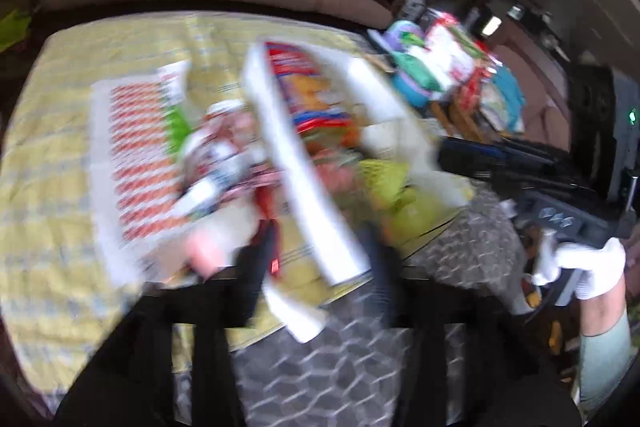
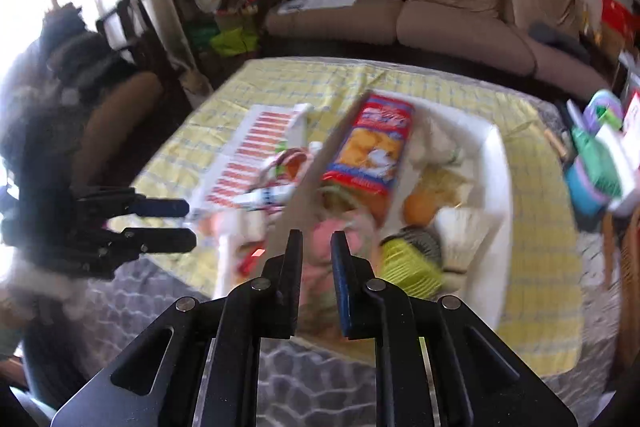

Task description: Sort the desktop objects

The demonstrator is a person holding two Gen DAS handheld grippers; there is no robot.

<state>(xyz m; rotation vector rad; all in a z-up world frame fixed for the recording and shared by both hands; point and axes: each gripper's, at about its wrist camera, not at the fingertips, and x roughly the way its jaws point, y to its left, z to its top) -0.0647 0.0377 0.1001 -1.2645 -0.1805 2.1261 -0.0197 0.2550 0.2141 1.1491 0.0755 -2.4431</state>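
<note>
A white bin (image 2: 498,163) on the yellow checked cloth (image 2: 544,227) holds a snack box (image 2: 370,151), an orange item (image 2: 418,209), a yellow-green object (image 2: 412,265) and a white brush (image 2: 460,231). A red-and-white patterned sheet (image 2: 252,155) and a white tube (image 2: 268,195) lie left of the bin. My right gripper (image 2: 316,243) is open and empty, low over the bin's near end. My left gripper (image 2: 188,225) hovers at the left, jaws a little apart, empty. The left wrist view is blurred; there the bin wall (image 1: 304,171) and snack box (image 1: 308,87) show beyond my left gripper (image 1: 320,251).
A brown sofa (image 2: 440,7) stands behind the table. A cluttered pile with green and purple packages (image 2: 600,155) sits at the right. A grey patterned rug (image 2: 312,379) lies under the near edge. A dark figure or chair (image 2: 68,75) is at the left.
</note>
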